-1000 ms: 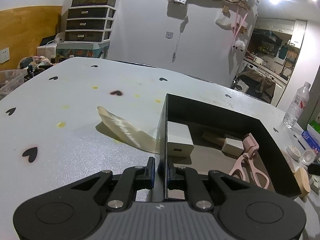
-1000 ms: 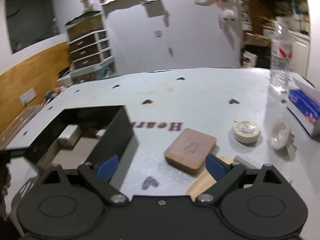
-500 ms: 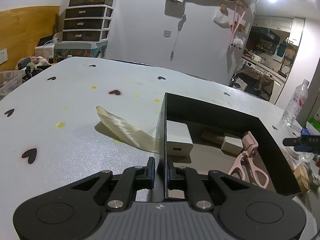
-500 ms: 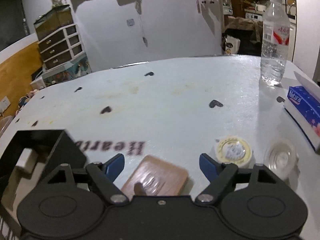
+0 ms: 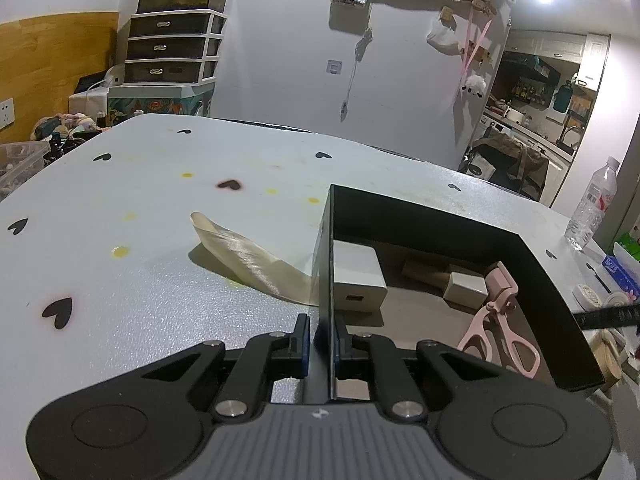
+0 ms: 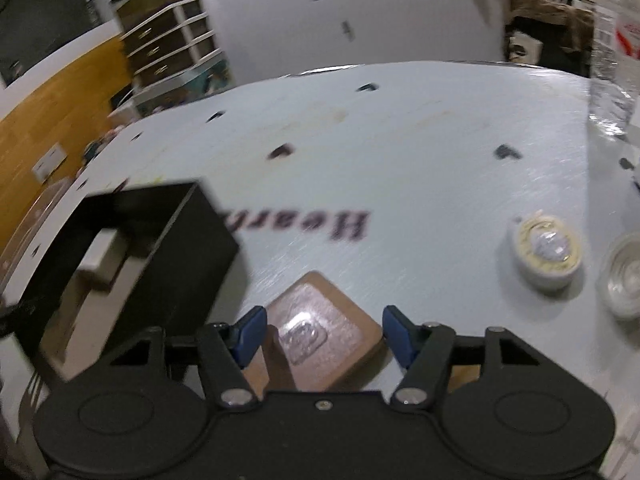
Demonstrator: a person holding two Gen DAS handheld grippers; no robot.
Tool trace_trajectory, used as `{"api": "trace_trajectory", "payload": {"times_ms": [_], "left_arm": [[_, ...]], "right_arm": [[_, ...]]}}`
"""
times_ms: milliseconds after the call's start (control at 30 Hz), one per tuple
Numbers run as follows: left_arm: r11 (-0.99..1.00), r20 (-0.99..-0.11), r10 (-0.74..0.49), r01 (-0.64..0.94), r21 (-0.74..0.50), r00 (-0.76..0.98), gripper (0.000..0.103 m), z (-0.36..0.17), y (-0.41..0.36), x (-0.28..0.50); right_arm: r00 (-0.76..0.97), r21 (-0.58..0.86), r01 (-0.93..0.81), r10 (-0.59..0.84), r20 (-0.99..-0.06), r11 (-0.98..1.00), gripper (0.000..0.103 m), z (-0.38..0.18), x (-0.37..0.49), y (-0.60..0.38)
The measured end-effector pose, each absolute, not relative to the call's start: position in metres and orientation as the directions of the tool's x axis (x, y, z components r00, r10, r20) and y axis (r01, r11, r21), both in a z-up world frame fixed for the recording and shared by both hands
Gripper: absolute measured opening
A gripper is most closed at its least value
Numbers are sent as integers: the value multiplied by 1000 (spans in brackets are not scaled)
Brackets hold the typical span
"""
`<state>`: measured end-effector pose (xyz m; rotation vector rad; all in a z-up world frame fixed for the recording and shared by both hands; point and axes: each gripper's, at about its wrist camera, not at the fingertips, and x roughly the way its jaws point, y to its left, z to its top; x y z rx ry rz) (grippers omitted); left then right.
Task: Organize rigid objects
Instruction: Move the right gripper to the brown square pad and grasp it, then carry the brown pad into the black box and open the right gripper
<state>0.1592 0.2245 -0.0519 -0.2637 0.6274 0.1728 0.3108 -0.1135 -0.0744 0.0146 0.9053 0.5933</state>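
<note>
**Kid:** So what could go wrong with that brown square block (image 6: 324,340)?

**Me:** It lies flat on the worktop (image 6: 400,160), beside the black box (image 6: 132,248). My right hand-held gripper (image 6: 324,334) has it between its blue pads, which have just been closing but don't touch yet. Flat and low, it might slip out.

**Kid:** What changed?

**Me:** The block sat farther ahead before. My left hand-held gripper (image 5: 320,346) hasn't moved, pinching the box wall.
</note>
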Motion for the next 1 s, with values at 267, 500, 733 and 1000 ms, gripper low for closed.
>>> {"api": "trace_trajectory", "payload": {"times_ms": [267, 500, 733, 1000], "left_arm": [[952, -599, 80, -239, -190, 797, 13, -52, 224, 159], [956, -606, 84, -236, -174, 791, 11, -51, 222, 161], [960, -610, 76, -223, -168, 788, 10, -47, 221, 161], [962, -602, 70, -213, -170, 795, 10, -44, 222, 154]], "right_arm": [[421, 31, -727, 480, -769, 686, 83, -66, 291, -85], [348, -25, -810, 446, -824, 585, 81, -71, 305, -61], [310, 1, -826, 456, -834, 563, 76, -71, 306, -61], [440, -133, -799, 418, -795, 587, 76, -29, 310, -73]]}}
